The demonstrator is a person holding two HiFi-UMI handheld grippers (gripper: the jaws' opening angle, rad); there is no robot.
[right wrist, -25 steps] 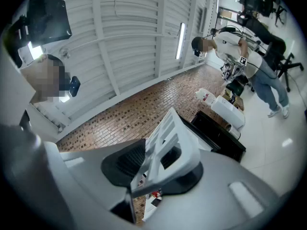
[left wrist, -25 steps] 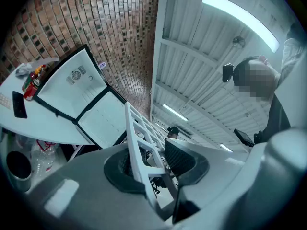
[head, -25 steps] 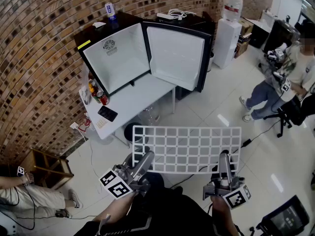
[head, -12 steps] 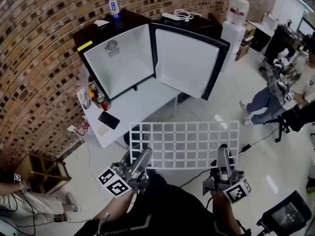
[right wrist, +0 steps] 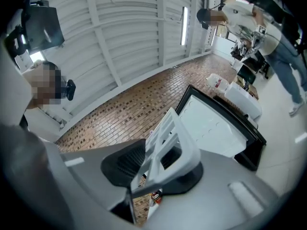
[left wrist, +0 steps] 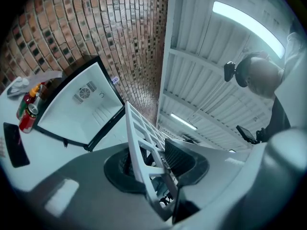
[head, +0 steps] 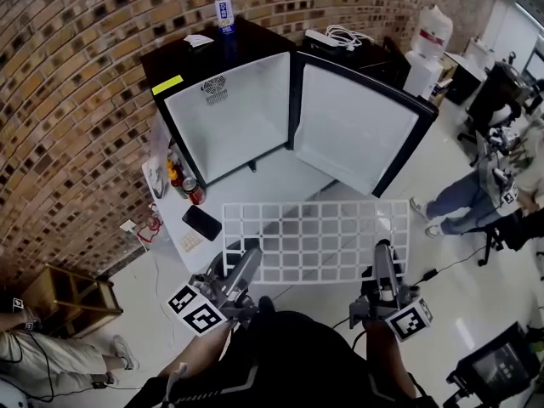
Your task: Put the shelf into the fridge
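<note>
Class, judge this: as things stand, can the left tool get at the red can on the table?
Probably not. The left tool is clamped on the shelf, which the right tool also holds, so it is not free to take the can.

The left tool (head: 252, 259) was clamped on the shelf (head: 316, 235) at its near edge, toward the left corner, jaws pressing the white grid from both faces. The right tool (head: 382, 252) gripped the same near edge toward the right corner. Both tools pointed forward and slightly upward, with the left forearm (head: 192, 365) and right forearm (head: 384, 374) trailing behind the shelf.
</note>
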